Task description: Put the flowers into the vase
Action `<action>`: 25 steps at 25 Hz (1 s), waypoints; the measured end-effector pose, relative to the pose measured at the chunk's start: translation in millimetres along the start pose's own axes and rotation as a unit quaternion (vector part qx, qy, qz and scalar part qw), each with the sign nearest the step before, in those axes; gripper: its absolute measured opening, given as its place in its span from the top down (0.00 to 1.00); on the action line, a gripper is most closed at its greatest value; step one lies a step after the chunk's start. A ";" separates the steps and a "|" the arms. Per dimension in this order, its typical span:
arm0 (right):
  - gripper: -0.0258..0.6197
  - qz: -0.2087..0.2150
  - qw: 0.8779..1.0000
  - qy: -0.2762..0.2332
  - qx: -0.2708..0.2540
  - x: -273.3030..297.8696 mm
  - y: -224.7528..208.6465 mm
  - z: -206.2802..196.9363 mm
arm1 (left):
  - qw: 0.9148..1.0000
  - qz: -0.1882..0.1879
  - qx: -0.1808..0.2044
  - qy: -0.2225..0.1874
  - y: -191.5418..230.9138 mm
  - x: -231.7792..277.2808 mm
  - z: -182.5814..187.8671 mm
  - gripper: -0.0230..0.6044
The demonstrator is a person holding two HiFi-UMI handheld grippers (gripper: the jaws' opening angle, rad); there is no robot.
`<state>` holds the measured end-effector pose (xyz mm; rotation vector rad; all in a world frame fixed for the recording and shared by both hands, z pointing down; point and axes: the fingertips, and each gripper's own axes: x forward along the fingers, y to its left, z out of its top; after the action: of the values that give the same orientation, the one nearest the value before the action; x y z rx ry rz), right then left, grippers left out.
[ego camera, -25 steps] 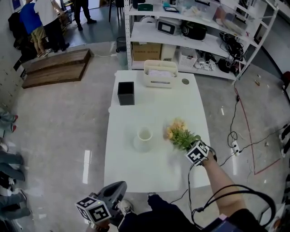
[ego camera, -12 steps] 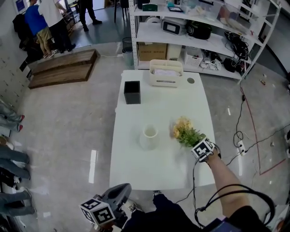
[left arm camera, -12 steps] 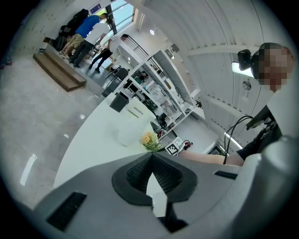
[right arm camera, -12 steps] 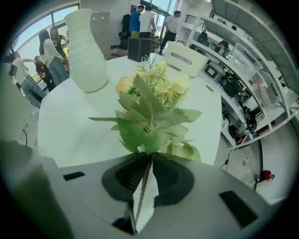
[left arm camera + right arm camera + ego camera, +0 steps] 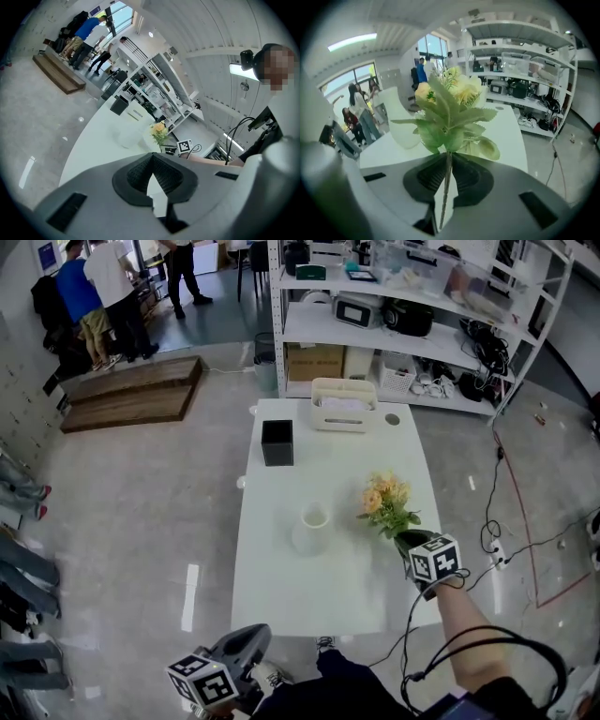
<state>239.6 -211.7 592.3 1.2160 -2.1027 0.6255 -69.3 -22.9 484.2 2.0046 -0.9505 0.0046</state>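
Now the right gripper's [image 5: 449, 158] fingers [image 5: 429, 177], just closing, pinch the yellow, green-leaved flowers' [image 5: 449, 101] stem [image 5: 446, 190].

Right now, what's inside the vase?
Nothing shows in the mouth of the vase; its bottom is hidden by its wall. The flowers are outside, held in the right claw.

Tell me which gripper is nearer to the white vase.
Right. The right gripper, jaws just closing on the flowers, hangs right of the vase; the left gripper is off the near edge of the table.

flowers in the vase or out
Out: the right gripper, whose jaws have just been closing on the stem, holds the flowers above the table, right of the vase.
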 end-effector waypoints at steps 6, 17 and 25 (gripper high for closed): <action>0.90 0.052 0.980 -0.190 0.039 -36.6 34.9 75.5 | 1.000 -0.008 0.018 -0.006 -3.6 0.3 16.1 0.96; 0.90 0.110 0.919 -0.372 0.066 -100.5 85.0 180.5 | 0.997 -0.031 0.070 -0.023 -18.1 14.4 50.4 0.96; 0.90 0.127 0.882 -0.443 0.098 -118.1 104.3 222.8 | 0.989 -0.031 0.136 -0.041 -25.8 30.5 94.1 0.96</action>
<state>130.8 -242.2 343.9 1.5400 -3.0579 0.4284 -63.6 -101.8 419.4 2.3004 -0.9821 0.0186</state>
